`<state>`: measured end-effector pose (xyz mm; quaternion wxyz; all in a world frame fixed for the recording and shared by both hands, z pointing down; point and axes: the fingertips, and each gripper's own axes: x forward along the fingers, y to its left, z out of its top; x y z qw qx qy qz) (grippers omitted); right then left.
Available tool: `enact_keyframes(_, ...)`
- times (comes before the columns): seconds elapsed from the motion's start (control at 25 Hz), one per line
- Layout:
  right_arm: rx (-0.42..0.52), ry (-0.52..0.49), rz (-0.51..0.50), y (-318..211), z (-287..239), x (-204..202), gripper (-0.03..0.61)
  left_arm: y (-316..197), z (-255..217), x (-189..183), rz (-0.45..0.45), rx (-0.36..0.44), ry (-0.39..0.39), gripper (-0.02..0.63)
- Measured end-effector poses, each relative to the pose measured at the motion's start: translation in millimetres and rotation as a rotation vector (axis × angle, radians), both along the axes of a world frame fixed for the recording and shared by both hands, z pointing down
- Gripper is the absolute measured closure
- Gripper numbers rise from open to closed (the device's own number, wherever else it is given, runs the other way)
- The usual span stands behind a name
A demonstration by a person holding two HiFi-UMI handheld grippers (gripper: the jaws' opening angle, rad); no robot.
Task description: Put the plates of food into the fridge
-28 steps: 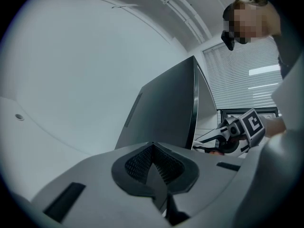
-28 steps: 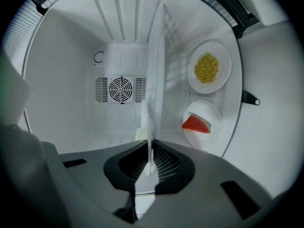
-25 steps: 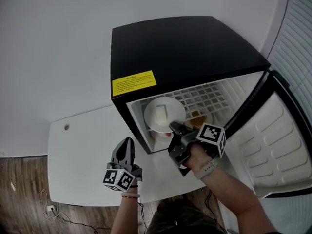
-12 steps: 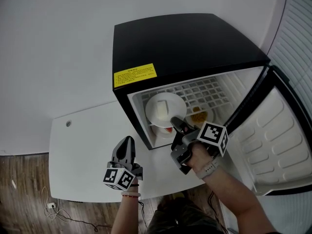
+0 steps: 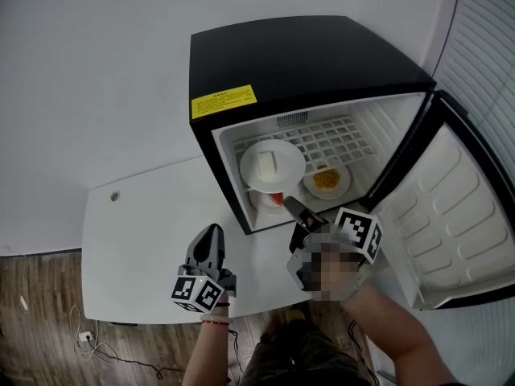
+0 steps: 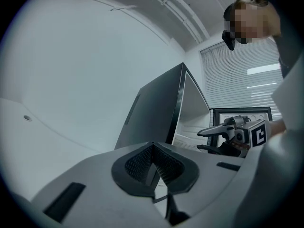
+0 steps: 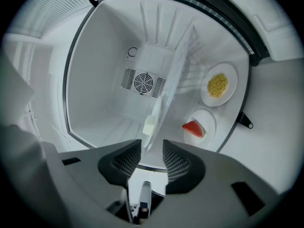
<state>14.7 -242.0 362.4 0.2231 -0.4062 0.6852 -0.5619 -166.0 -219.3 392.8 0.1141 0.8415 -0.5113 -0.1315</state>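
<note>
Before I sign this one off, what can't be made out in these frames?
- Head view: the red-food plate is mostly covered by the white plate on the shelf above.
- Head view: the print on the yellow label is too small to read.
- Right gripper view: the white plate shows edge-on, so its pale block cannot be identified.
- Head view: the fridge door runs off the right edge.

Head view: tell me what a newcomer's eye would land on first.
The black fridge stands open on the white table. Inside sit three plates: the pale-block plate on the wire shelf, the yellow-food plate and the red-piece plate lower down. Right in front, the right gripper has just been opening its jaws, nothing between them.
</note>
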Motion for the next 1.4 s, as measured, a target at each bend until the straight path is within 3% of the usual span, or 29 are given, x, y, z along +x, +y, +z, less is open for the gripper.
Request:
enact_keyframes(0.48, 0.117, 0.184, -0.049, 72, 12, 2, 0.46, 52, -2, 13, 0.058, 0.011, -0.015, 0.607)
enact_keyframes(0.6, 0.185, 0.274, -0.059, 89, 15, 5, 0.462, 66, -1, 18, 0.076, 0.005, -0.016, 0.607)
enact_keyframes(0.8, 0.235, 0.41, -0.042, 115, 27, 21, 0.568, 92, -6, 24, 0.09, 0.011, 0.006, 0.607)
enact_keyframes(1.08, 0.434, 0.703, -0.087, 148, 26, 24, 0.572, 123, -13, 39, 0.13, 0.016, -0.003, 0.607)
enact_keyframes(1.4, 0.517, 0.857, -0.078, 178, 36, 26, 0.574, 151, -6, 50, 0.161, 0.011, -0.014, 0.607)
